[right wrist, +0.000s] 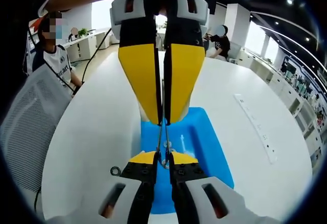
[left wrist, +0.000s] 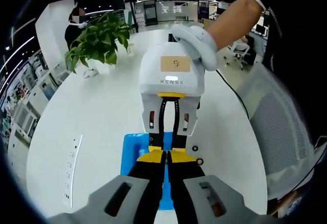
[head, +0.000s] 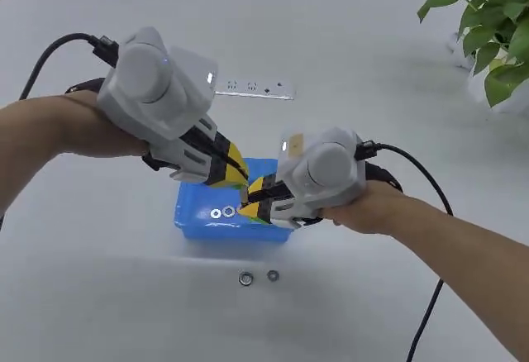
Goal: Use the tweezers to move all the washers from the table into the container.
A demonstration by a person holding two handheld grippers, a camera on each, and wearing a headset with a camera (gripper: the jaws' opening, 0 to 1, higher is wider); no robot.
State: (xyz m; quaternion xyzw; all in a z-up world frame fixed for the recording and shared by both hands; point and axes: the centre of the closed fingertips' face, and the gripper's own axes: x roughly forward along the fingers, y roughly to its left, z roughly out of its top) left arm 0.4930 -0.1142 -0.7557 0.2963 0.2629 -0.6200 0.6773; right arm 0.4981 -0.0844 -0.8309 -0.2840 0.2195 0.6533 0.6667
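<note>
Two washers (head: 245, 278) are lying on the table (head: 99, 296), just left of the jaws of your right gripper (head: 252, 205) and outside the container (head: 207, 230). That gripper and your left gripper (head: 235, 172) are both clamping narrowly on the tweezers (right wrist: 162, 136), which are running lengthwise between them.

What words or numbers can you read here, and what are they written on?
"KENSE": printed on the white plastic body of the right hand-held gripper, in the left gripper view.
Handwritten mark on that gripper's tan paper sticker: too scribbled to read.
Markings on the long white power strip: too small to read.
Print on a person's white shirt: too blurred to read.
</note>
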